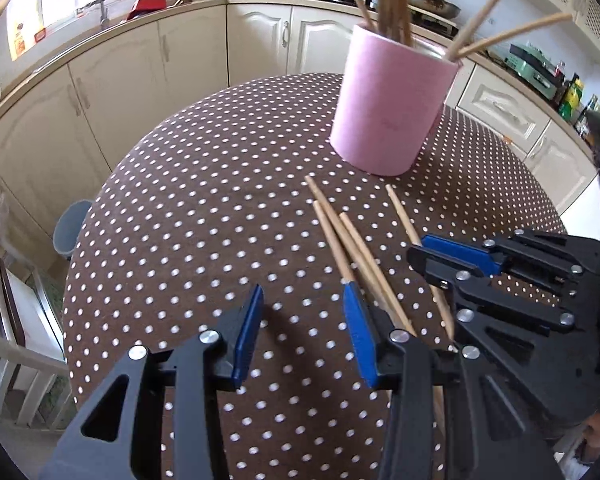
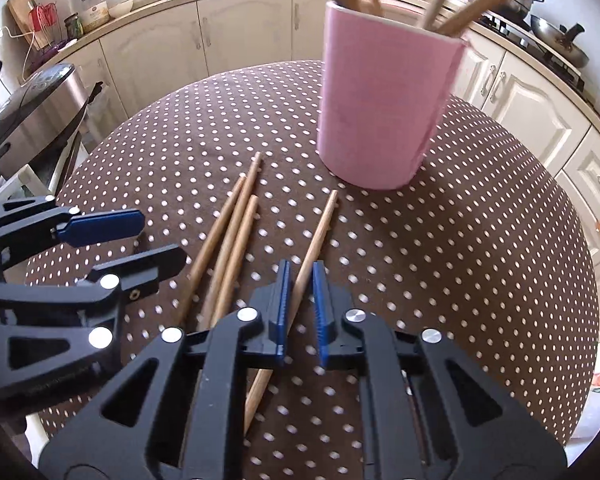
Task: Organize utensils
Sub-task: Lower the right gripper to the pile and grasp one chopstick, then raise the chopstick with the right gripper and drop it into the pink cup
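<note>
wooden chopsticks: three [image 2: 228, 236] lay bunched on the dotted tablecloth [image 2: 480, 248] near the pink holder [image 2: 384, 96], a fourth chopstick [image 2: 314, 240] just beside them. right gripper [image 2: 300, 304] clenched around that fourth stick. left gripper [image 1: 300, 336] stood released, nothing between its pads.

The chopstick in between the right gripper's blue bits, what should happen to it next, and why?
Probably lift it. The right gripper has closed around the single chopstick, which lies apart from the other three chopsticks on the dotted tablecloth. The pink holder just beyond already has chopsticks standing in it, so raising this one clear of the cloth looks like the sensible small step towards it.
</note>
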A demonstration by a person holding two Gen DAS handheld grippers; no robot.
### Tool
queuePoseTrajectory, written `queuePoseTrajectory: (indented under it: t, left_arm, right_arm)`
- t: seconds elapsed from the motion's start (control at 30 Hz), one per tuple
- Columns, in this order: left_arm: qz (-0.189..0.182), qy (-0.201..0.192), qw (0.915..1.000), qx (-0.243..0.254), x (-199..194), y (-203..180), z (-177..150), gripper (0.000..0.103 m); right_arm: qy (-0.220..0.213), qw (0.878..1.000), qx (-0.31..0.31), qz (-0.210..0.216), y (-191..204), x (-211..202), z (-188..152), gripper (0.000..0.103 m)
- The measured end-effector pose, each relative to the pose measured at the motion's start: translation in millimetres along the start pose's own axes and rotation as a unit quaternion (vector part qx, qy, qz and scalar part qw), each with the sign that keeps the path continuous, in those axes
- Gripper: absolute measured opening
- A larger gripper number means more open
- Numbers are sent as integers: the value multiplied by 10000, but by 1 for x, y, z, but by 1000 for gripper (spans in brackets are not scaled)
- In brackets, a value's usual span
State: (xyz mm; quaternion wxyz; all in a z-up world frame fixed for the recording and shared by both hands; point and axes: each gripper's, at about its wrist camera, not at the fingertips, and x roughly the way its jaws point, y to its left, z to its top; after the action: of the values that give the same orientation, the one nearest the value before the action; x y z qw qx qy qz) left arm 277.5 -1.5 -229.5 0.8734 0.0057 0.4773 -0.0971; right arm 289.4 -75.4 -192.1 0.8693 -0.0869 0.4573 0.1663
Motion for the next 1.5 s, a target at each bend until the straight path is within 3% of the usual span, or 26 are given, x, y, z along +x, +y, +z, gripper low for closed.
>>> queuePoseTrajectory:
  t: [0.17,0.47,0.73,0.87,1.0,1.3,1.5]
  left_arm:
    - [378,114,9990,209,8,-15,7,42]
    - [-93,144,9999,-14,-7,-12,10,42]
    - [126,311,9994,126,9,-34,16,42]
    - [330,411,9982,269,20,-40,30,37]
    - [304,426,9984,196,25,-39,42,11]
    - [34,297,9996,1,18,-13,47,6]
    - [-45,-36,10000,32,-22,-12,46,6]
  right_arm:
    - [76,9998,114,160,-16,-5,-7,11]
    - [58,9990,222,376,-31,-6,-13,11]
    - [85,9989,200,405,-35,-6,-11,11]
    - [171,9988,214,403,-38,-3,-5,11]
    - [283,9983,232,457,-40,1,4,11]
    - [126,9947,663,781,-52,-3,0,6]
    - [-147,9931,724,912,-57,-31,-4,6]
